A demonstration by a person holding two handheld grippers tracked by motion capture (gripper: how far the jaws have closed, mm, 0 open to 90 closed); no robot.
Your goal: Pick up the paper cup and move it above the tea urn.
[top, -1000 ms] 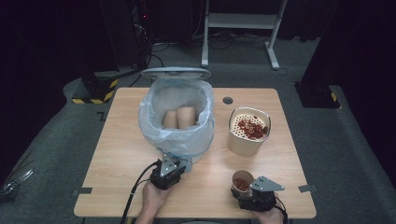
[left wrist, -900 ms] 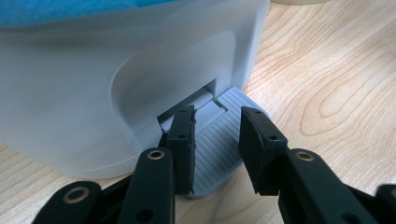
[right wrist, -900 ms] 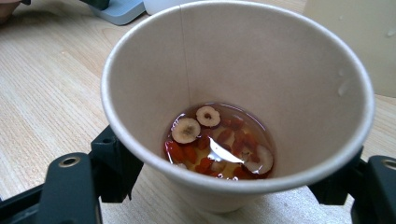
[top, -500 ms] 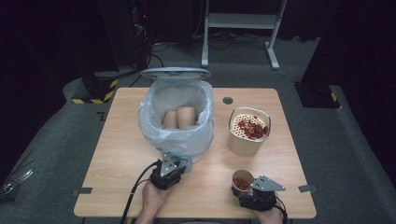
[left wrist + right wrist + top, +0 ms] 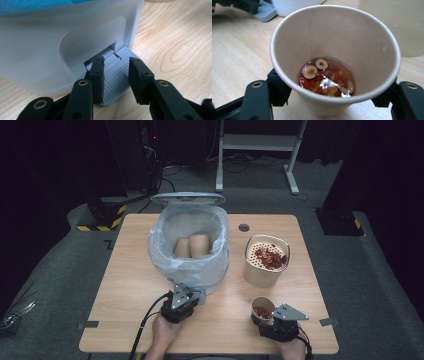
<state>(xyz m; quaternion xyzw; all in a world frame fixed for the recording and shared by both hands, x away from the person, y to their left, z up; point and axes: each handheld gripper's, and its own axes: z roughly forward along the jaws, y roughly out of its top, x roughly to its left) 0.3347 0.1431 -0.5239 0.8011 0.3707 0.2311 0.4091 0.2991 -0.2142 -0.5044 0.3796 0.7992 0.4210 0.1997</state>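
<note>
A white pedal bin (image 5: 190, 265) lined with a plastic bag stands mid-table, its lid (image 5: 187, 198) raised, with two paper cups (image 5: 192, 246) inside. My left gripper (image 5: 116, 75) is at the bin's foot, jaws apart. Its tips rest on top of the grey ribbed pedal (image 5: 125, 53), and nothing is clamped between them. At the front right, a paper cup (image 5: 332, 32) holds a little liquid with red berries and date slices. My right gripper (image 5: 332, 100) has just been closing its jaws, and its pads now lie against both sides of the cup.
A beige pot (image 5: 266, 260) with a perforated insert and red bits stands right of the bin, just behind the paper cup (image 5: 262, 307). A small round grommet (image 5: 243, 227) sits in the wooden table (image 5: 135, 320) farther back. Dark floor surrounds the table.
</note>
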